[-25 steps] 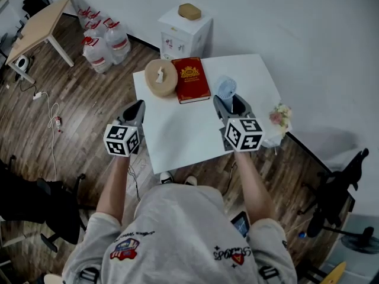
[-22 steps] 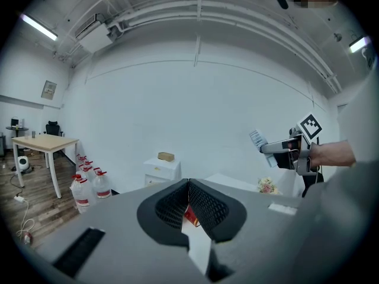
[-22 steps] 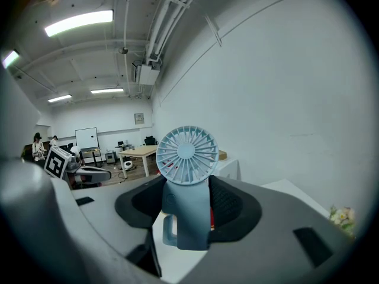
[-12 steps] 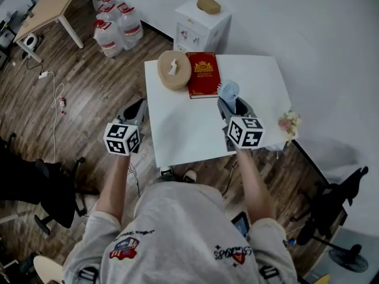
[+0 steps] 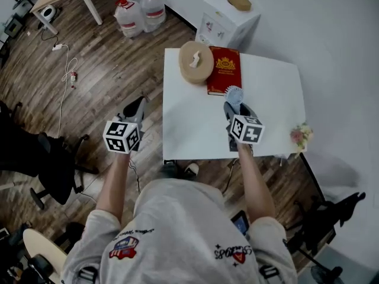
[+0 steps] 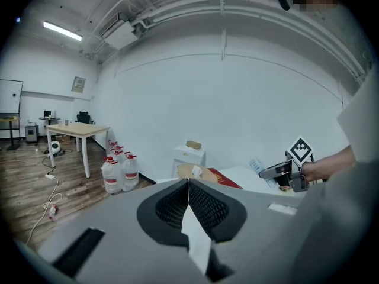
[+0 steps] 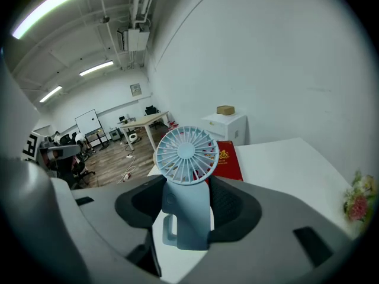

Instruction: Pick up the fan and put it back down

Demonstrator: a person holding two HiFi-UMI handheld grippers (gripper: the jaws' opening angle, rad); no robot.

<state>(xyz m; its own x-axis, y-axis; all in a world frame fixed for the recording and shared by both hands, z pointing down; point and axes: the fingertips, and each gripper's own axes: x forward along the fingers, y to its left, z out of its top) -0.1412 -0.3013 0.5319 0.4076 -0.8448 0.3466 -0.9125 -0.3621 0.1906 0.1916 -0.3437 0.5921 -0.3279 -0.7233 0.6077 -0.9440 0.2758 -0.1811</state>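
A small light-blue hand fan [image 7: 185, 154] stands upright between the jaws of my right gripper [image 7: 188, 201], which is shut on its handle. From the head view, the fan [image 5: 234, 93] hangs over the white table [image 5: 195, 132], just in front of the red book [image 5: 224, 70], with the right gripper [image 5: 235, 107] behind it. Whether the fan's base touches the tabletop I cannot tell. My left gripper [image 5: 140, 104] hovers over the wooden floor left of the table. Its pads meet in the left gripper view, so this gripper [image 6: 188, 185] is shut on nothing.
A round tan box [image 5: 196, 62] lies beside the book at the table's far edge. A small bunch of flowers [image 5: 299, 136] sits at the right corner. Behind the table stand a white cabinet [image 5: 231, 19] and water bottles [image 5: 139, 10]. A black chair [image 5: 47, 158] is at the left.
The right gripper has come down toward the table with the fan still in it. The left gripper has drifted a little and stays beside the table. The head camera has shifted.
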